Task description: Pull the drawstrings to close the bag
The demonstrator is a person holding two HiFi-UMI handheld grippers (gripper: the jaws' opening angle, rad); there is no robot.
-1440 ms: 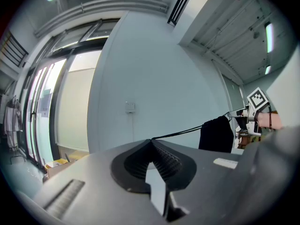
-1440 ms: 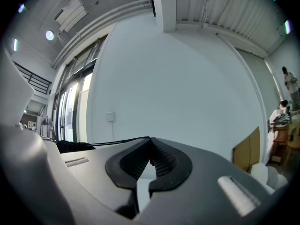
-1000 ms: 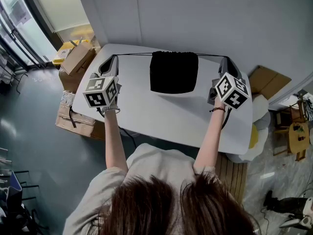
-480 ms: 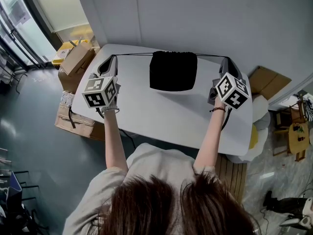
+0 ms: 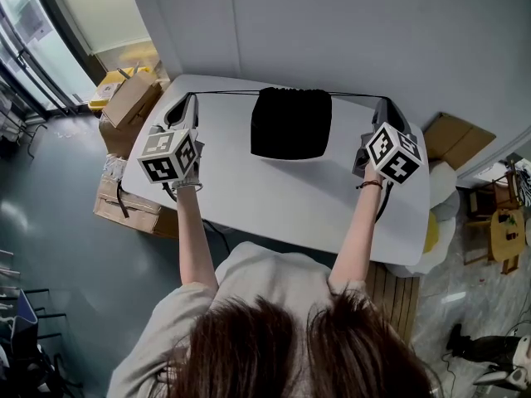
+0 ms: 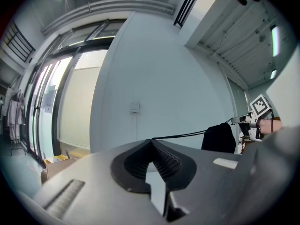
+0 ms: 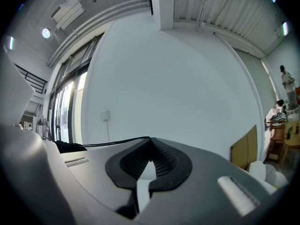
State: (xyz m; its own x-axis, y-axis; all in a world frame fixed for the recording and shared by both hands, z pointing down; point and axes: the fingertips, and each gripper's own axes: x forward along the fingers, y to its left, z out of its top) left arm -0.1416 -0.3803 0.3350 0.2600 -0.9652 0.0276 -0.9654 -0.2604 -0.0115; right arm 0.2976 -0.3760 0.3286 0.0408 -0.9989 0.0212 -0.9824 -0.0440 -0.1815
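Left gripper view has the left gripper [image 6: 151,140] with its jaws pressed together on the thin black left drawstring [image 6: 180,136], which runs taut from the ribbed pads to the black drawstring bag [image 6: 219,137]. The right gripper [image 7: 150,138] is likewise clamped at its tips on the right drawstring [image 7: 112,142], which leads off to the bag [image 7: 68,146] at the left edge of that view. Seen from the head, the two grippers are held wide apart over the far corners of a white table [image 5: 274,189]. The bag [image 5: 292,123] lies between them near the table's far edge, its gathered mouth toward the wall, with both cords stretched in nearly one line along that edge. The table stands against a plain pale wall [image 5: 332,31] that carries a small switch plate [image 6: 135,108]. Tall windows [image 6: 47,107] fill the left side of the room. Cardboard boxes [image 5: 129,98] sit on the dark floor [image 5: 50,222] beside the table's left end, and a flat cardboard sheet [image 5: 452,135] leans at its right end. Compared with a second ago, the bag has slid slightly toward the left gripper, while both grippers sit where they were.
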